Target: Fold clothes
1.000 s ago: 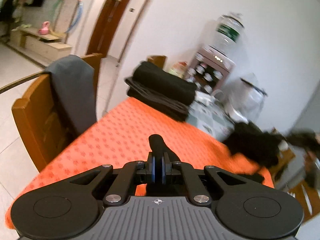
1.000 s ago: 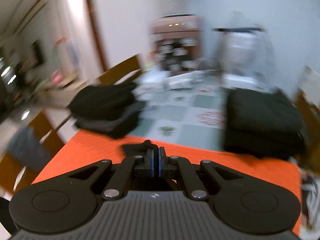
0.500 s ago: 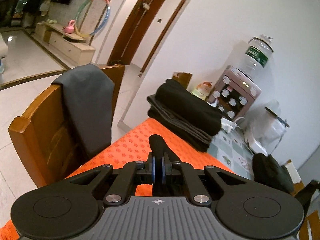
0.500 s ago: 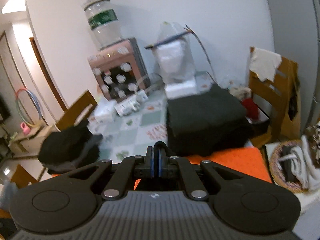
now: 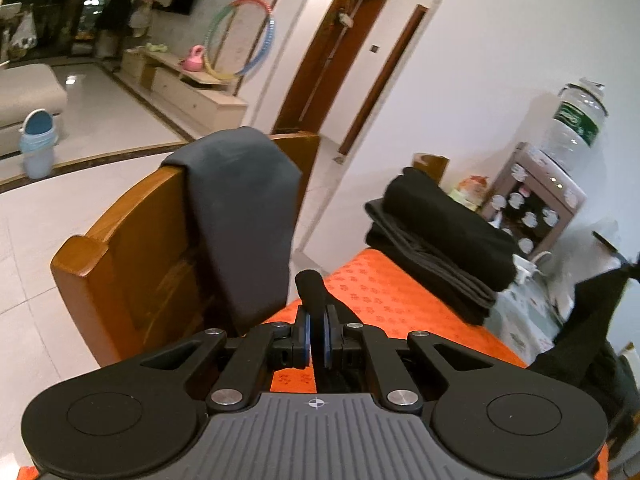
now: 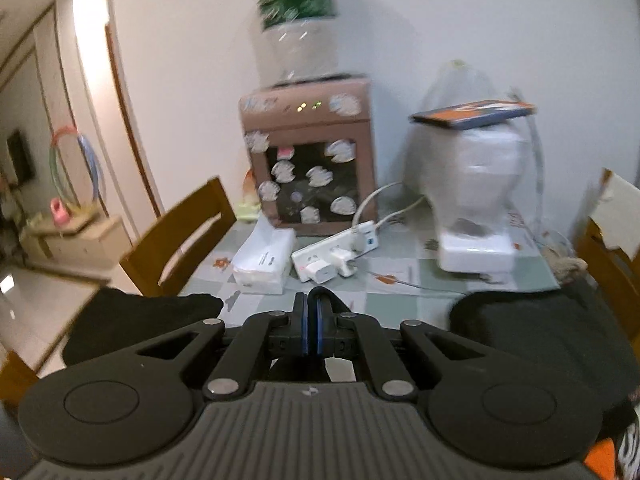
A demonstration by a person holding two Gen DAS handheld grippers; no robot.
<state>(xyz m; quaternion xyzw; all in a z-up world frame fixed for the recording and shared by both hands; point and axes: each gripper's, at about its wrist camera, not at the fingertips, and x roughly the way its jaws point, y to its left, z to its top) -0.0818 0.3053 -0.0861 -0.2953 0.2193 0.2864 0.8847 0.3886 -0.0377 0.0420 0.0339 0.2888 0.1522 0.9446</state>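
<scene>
Both pinching one black garment [image 5: 316, 292]: left gripper [image 5: 316, 336] and right gripper [image 6: 312, 332] clamping folds poking just ahead of their tips. Hanging stretched between them, long axis running claw to claw. Lying below: orange cloth [image 5: 384, 292]; waiting ahead-right of left claw: folded stack [image 5: 440, 232].

Each hand-held gripper, the left [image 5: 316, 334] and the right [image 6: 311, 330], has the same build. The body is matte black with a ribbed grey plate in the middle, and this plate carries a small crosshair mark. On each side sits a round black disc. Angled black link arms with silver screws lead to two fingers [image 5: 302, 336] with blue pads.
</scene>
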